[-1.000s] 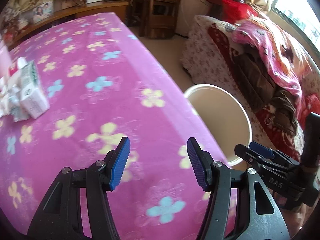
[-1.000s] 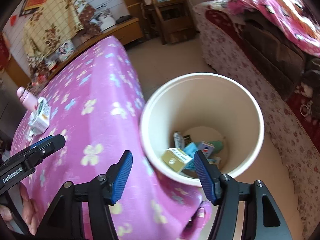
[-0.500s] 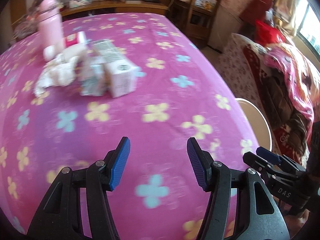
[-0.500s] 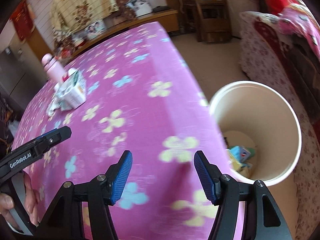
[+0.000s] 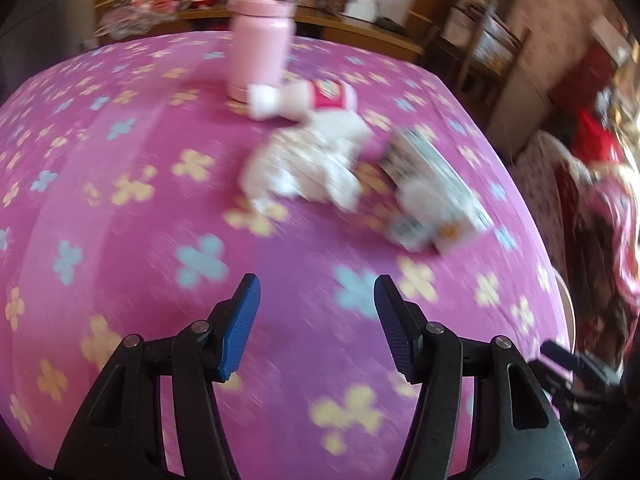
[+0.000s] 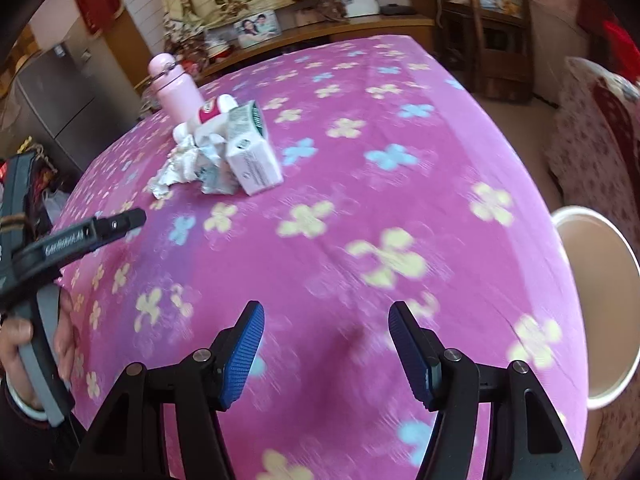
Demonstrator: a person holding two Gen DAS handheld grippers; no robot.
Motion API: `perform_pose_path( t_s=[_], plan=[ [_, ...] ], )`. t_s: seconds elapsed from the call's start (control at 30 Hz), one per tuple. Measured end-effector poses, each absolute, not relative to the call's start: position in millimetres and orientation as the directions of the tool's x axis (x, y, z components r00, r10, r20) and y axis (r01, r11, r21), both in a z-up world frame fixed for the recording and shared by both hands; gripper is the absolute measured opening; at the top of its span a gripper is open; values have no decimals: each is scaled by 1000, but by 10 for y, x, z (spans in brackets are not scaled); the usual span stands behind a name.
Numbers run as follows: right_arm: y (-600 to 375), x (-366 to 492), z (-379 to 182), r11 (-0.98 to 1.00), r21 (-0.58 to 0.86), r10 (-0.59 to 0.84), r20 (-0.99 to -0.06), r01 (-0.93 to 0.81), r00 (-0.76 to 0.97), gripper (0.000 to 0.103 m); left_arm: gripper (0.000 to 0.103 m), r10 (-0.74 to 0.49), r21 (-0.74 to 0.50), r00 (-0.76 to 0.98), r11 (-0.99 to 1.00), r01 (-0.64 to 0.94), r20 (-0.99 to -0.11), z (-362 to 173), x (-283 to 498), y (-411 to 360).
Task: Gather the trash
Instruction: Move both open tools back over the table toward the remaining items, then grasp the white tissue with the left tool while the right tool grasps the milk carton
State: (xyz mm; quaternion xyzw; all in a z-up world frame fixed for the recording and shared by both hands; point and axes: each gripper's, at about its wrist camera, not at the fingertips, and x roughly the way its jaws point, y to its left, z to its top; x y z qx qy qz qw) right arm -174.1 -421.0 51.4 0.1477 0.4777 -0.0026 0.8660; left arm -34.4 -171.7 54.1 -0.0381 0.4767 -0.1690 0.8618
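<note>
Both my claws are spread and carry nothing: the left claw (image 5: 316,296) and the right claw (image 6: 326,322) hover over the pink flowered tabletop (image 6: 360,240). I judge I am on the reach toward the next piece of trash. The pile sits toward eleven o'clock in my right view: one white carton (image 6: 254,160), one lying white bottle with a red label (image 6: 208,114), and crumpled paper (image 6: 188,162), whose pieces I cannot count. One pink flask (image 6: 176,90) stands just behind, probably not trash. One bin (image 6: 592,304) waits at three o'clock, beyond the edge. Next I should centre a claw on the carton, nearest to me, and close across its narrow sides.
</note>
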Motion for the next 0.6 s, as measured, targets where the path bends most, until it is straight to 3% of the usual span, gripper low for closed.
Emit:
perform_pose_path(
  t_s=[0.17, 0.6],
  plan=[
    [-4121, -1393, 586, 959, 261, 160, -818, 110, 553, 62, 66, -335, -243, 527, 941, 237, -781, 563, 78, -1548],
    [-3986, -13, 794, 952, 300, 220, -809, 61, 545, 63, 66, -301, -161, 489, 938, 307, -819, 267, 719, -1930]
  ],
)
